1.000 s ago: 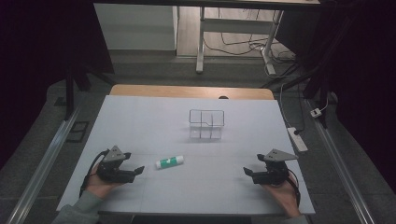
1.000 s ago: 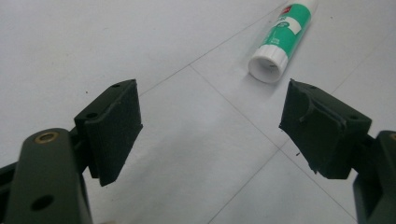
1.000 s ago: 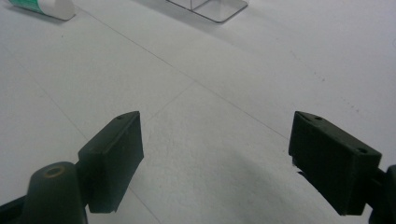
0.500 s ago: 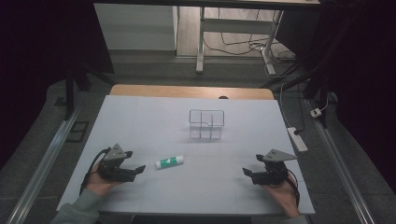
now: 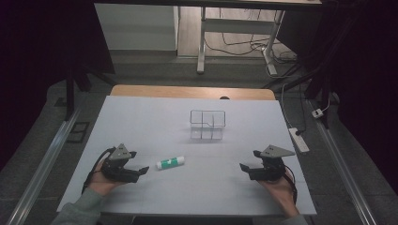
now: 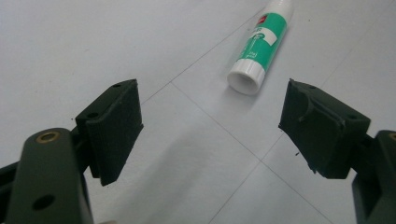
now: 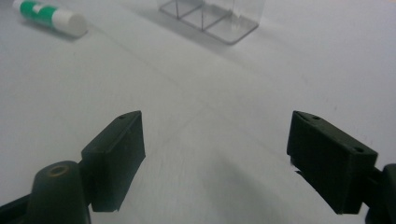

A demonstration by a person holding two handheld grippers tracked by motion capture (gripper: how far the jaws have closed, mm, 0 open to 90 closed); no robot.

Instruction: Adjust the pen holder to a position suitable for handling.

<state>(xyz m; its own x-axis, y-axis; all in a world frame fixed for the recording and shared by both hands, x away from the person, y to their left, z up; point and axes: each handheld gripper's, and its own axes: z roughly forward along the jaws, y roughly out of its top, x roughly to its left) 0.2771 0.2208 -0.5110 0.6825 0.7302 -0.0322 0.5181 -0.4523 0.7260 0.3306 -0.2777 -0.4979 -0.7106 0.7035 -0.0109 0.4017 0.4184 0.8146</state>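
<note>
A green and white glue stick point(image 5: 170, 162) lies on its side on the white table point(image 5: 155, 122), left of centre. In the left gripper view the glue stick point(image 6: 258, 50) lies just beyond the jaws, white cap end nearest. My left gripper point(image 5: 139, 167) rests low at the left, open, nothing between its jaws, a short way left of the stick. My right gripper point(image 5: 247, 166) sits at the right, open and empty. A clear plastic organiser box point(image 5: 207, 124) with compartments stands behind the stick; it also appears in the right gripper view as box point(image 7: 212, 18), with glue stick point(image 7: 50, 17) top left.
The table's wooden far edge point(image 5: 192, 91) borders a dark floor with desk legs and cables. A white power strip point(image 5: 299, 139) lies off the table's right side. Metal rails run along both sides of the table.
The left gripper has edged slightly toward the glue stick. The right gripper has barely shifted. Glue stick and box have not moved.
</note>
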